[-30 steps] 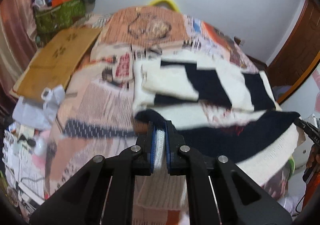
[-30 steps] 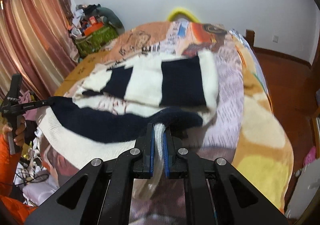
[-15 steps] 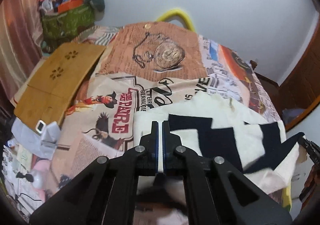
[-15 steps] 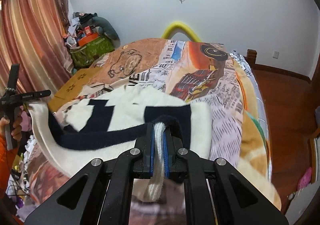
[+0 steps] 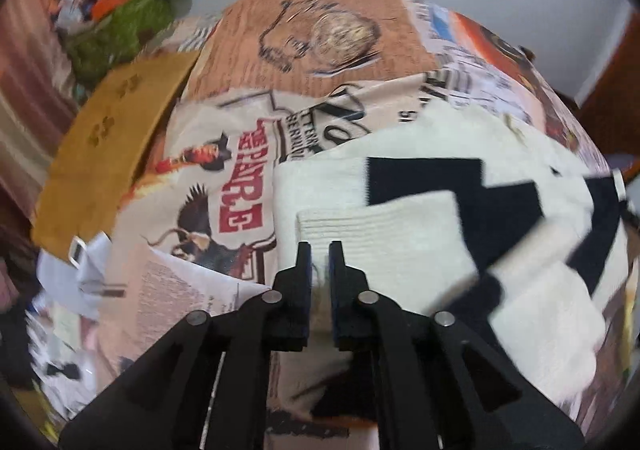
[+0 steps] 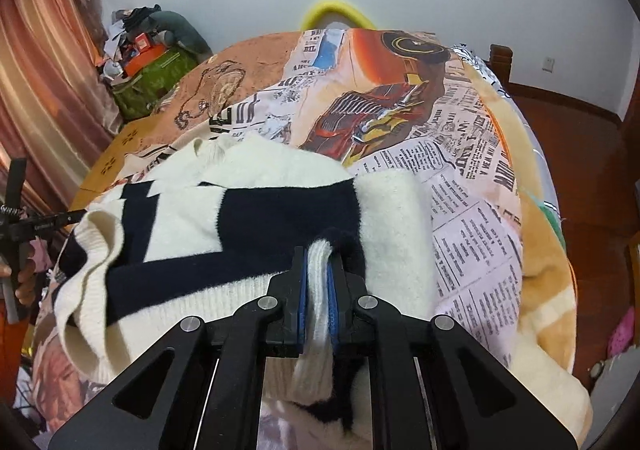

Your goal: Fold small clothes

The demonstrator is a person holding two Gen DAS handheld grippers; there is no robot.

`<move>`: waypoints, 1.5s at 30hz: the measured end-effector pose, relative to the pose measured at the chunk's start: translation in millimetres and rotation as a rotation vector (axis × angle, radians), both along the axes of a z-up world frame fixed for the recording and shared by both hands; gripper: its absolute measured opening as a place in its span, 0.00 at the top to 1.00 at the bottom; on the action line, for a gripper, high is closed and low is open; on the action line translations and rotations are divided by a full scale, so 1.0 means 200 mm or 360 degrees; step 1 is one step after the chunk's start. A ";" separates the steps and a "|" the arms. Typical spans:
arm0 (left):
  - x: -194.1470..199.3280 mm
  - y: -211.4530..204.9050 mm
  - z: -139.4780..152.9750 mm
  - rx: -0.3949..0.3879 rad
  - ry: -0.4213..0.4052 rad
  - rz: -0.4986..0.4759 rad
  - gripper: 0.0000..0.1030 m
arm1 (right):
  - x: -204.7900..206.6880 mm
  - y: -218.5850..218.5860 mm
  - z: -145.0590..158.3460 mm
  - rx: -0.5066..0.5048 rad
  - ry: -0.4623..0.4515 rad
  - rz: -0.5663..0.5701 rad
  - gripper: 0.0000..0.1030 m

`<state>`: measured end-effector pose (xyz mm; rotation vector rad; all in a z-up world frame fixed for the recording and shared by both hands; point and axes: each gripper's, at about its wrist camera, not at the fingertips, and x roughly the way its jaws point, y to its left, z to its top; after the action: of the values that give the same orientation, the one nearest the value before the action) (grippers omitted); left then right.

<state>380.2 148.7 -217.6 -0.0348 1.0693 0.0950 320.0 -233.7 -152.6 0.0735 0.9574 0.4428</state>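
Note:
A cream and navy knit sweater [image 5: 420,218] lies folded over itself on the bed; it also shows in the right wrist view [image 6: 256,218]. My left gripper [image 5: 320,250] has its jaws slightly parted over the cream ribbed hem, which lies flat just beyond the tips. My right gripper [image 6: 318,254] is shut on the ribbed hem, which bunches between the blue pads. The left gripper also shows at the far left of the right wrist view [image 6: 60,220], at the sweater's left corner.
The bed has a newspaper-print blanket [image 6: 460,154]. A wooden board [image 5: 108,146] lies on its left side, with a cluttered green bag [image 6: 148,82] beyond. White paper clutter [image 5: 76,274] sits at the left bed edge. A yellow blanket [image 6: 548,290] drapes the right.
Both grippers carried the hem forward, folding the sweater's lower half over its upper half. The left jaws have parted a little and the hem now lies on the sweater. The left view is motion-blurred.

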 end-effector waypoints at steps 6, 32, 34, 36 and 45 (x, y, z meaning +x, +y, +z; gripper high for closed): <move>-0.14 -0.16 0.16 0.0087 -0.0160 -0.0175 0.44 | -0.12 -0.03 0.16 -0.0056 -0.0152 -0.0019 0.60; 0.00 -0.49 0.08 0.0022 -0.0145 -0.0367 0.93 | -0.34 -0.11 0.08 -0.0410 -0.0182 0.0053 0.51; -0.01 -0.39 0.16 0.0019 -0.0209 -0.0285 0.93 | -0.34 -0.06 0.09 -0.0437 -0.0241 0.0117 0.51; 0.00 -0.30 0.21 0.0057 -0.0246 -0.0199 0.93 | -0.32 0.02 0.11 -0.0488 -0.0307 0.0228 0.51; 0.04 0.15 0.06 0.0010 -0.0087 0.0194 0.93 | -0.21 0.09 0.17 -0.0371 -0.0298 0.0299 0.51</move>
<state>387.2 177.7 -205.0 -0.0966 1.0116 0.2063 277.5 -215.2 -118.9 -0.2668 0.8281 0.4986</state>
